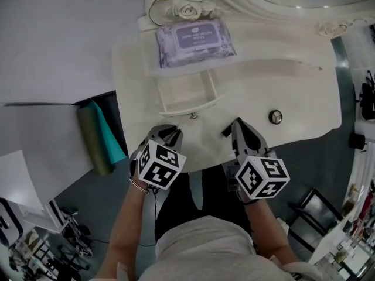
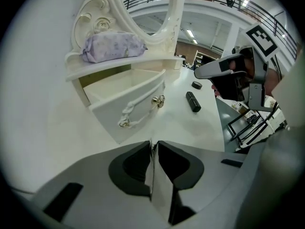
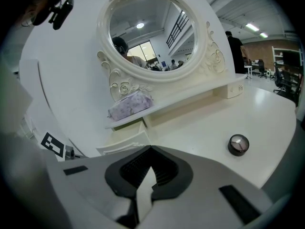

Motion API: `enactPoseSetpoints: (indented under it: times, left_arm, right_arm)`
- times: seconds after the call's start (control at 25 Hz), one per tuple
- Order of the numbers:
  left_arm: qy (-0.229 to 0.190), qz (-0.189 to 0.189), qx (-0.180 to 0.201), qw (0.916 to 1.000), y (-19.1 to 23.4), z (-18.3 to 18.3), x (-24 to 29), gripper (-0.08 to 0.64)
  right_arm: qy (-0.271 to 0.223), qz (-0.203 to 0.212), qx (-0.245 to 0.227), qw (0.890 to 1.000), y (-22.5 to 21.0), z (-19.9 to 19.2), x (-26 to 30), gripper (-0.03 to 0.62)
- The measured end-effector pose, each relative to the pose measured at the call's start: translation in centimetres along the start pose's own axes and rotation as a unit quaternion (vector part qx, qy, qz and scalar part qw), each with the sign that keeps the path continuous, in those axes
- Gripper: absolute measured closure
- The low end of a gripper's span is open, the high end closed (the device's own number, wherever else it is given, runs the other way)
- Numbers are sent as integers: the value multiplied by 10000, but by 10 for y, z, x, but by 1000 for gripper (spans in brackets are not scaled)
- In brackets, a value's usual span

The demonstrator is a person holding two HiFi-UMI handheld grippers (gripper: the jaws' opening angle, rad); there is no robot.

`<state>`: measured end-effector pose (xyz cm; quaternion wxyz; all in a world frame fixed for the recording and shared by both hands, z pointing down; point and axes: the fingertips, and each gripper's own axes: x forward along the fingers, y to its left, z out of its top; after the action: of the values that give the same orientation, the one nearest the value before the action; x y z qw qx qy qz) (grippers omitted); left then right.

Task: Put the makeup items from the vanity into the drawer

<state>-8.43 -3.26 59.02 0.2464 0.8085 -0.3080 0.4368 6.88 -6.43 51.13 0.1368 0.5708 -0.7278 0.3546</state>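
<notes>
Fingers of the left gripper (image 2: 152,144) are pressed together on nothing, low over the tabletop (image 2: 186,128). The right gripper (image 3: 150,149) is likewise closed and empty. Near the right tip lies the black lipstick (image 2: 193,101) (a round tube, so likely to roll). A nudge from closed fingers could send it off the near edge. Farther right sits the round compact (image 1: 275,117), untouched. Beyond, the drawer (image 1: 183,91) stands open and empty. A careless drop might miss it, or a bump might push it shut.
</notes>
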Motion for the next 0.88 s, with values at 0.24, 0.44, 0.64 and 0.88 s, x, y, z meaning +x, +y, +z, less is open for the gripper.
enactPoseSetpoints:
  times: [0.24,0.44,0.64,0.88]
  left_arm:
    - [-129,38,-292,9995,2,-1,0,508]
    - [-315,113,-573,9978,-2,-3,-12,510]
    - [-583,268,-638,9959,-2,9,-34,510]
    - [-1011,480,-594,9919,11,49,-63,510]
  right_arm:
    - [-39,18,-68,10000,0,0,-9,575]
    - [-160,60,-130,9998,4,5,-21,575]
    - [-374,128,-199,9990,12,19,-34,575]
    - [-690,223,-231,9971,20,46,-44,575]
